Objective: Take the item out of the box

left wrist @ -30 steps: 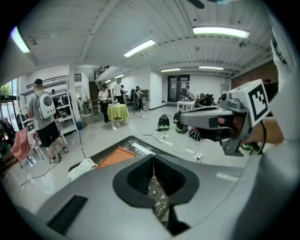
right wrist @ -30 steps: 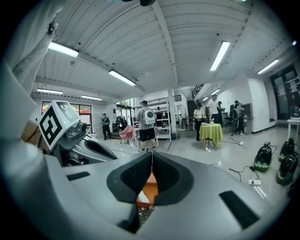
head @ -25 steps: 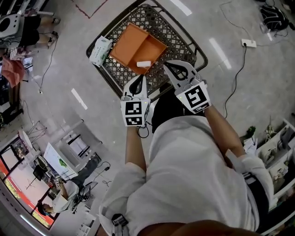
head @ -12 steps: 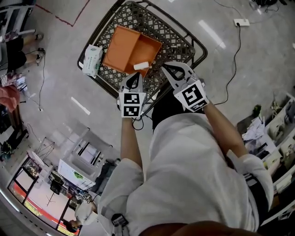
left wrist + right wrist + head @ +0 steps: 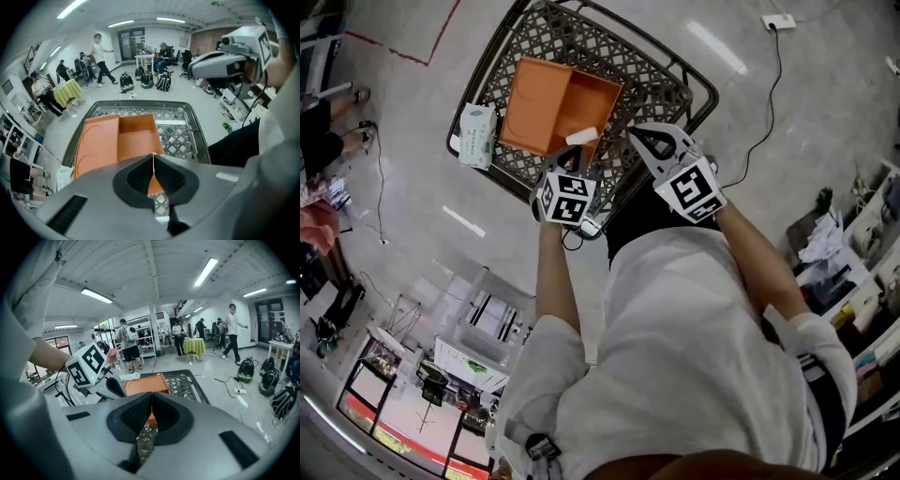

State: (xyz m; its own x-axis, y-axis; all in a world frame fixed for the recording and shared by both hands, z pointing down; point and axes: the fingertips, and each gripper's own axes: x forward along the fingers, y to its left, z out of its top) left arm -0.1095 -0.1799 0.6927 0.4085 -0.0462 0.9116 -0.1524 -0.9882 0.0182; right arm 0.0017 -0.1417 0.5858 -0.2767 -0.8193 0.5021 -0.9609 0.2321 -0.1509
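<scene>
An open orange box (image 5: 595,94) lies on a dark lattice table (image 5: 656,80), its lid (image 5: 534,105) folded out flat to the left. A small white item (image 5: 582,136) rests in the box's near corner. My left gripper (image 5: 570,157) hovers just short of that corner, jaws shut with nothing between them. My right gripper (image 5: 649,134) is held over the table's near edge to the right of the box, also shut and empty. The left gripper view looks over the box (image 5: 136,136) from the near side. In the right gripper view the box (image 5: 145,384) sits beyond the jaws.
A green-and-white packet (image 5: 475,136) lies on the table's left edge beside the lid. A power strip (image 5: 772,21) and its cable run across the floor at the right. Several people, bags (image 5: 161,82) and tables stand farther back in the room.
The head view has shifted, so the table sits higher and more to the left. My left gripper has twisted and edged closer to the box's near corner. The right gripper has held its place.
</scene>
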